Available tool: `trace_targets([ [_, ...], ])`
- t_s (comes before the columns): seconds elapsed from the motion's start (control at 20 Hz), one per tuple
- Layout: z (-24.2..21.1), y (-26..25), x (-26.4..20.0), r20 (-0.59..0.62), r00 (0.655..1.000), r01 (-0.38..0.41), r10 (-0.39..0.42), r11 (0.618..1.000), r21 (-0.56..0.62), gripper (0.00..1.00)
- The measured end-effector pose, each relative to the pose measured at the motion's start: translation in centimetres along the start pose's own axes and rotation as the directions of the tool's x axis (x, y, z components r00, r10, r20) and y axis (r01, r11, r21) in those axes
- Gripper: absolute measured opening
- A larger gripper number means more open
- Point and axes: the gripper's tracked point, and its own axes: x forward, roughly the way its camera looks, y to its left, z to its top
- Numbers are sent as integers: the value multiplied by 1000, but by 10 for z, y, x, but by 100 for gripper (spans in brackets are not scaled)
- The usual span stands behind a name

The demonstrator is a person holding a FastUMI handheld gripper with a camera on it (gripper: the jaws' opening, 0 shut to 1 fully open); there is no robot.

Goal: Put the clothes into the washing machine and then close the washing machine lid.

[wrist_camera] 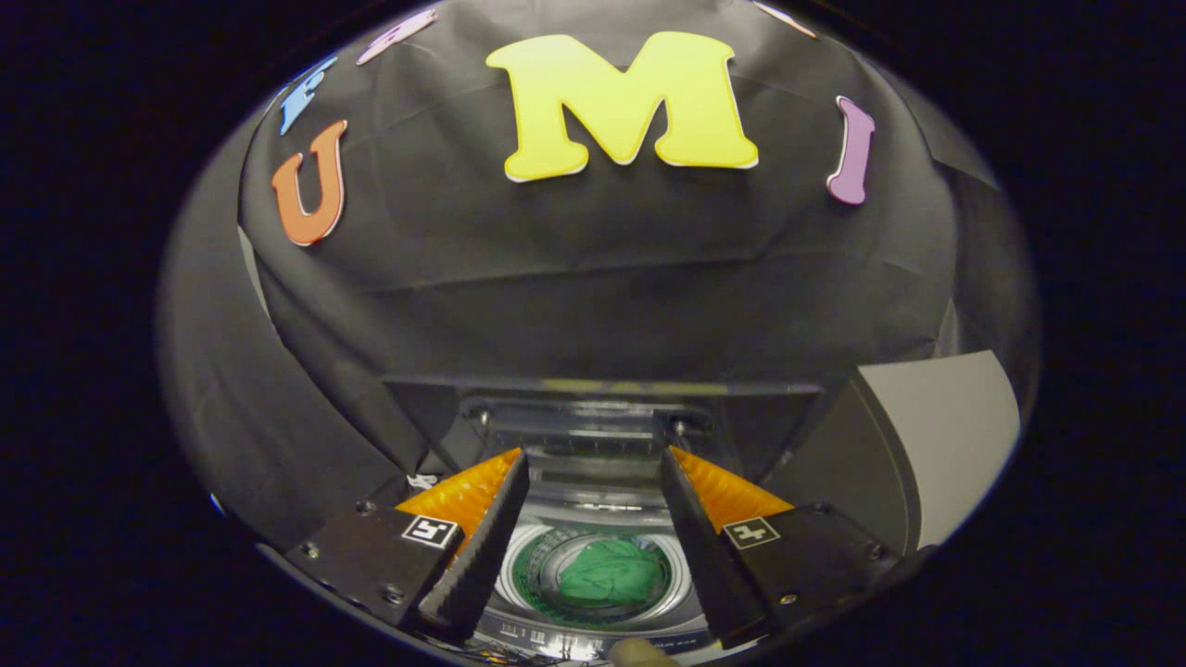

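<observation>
The green clothes [611, 572] lie bunched in the round drum [533, 579] of the top-loading washing machine [593, 639], seen between and below the fingers. The washing machine lid [602, 408] stands raised behind the opening, against the booth's black cloth wall [593, 278]. The hand-held gripper [593, 463] hangs above the drum, fingers spread wide with nothing held between them.

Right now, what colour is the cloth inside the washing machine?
Green. The cloth shows best in the gripper view, between the open tongs.
</observation>
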Motion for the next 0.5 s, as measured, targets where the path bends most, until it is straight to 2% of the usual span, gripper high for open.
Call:
trace_targets([
  [0.25, 49, 4, 19, 37, 999, 29, -30, 999, 15, 89],
  [0.5, 64, -2, 50, 4, 995, 98, -98, 995, -15, 89],
])
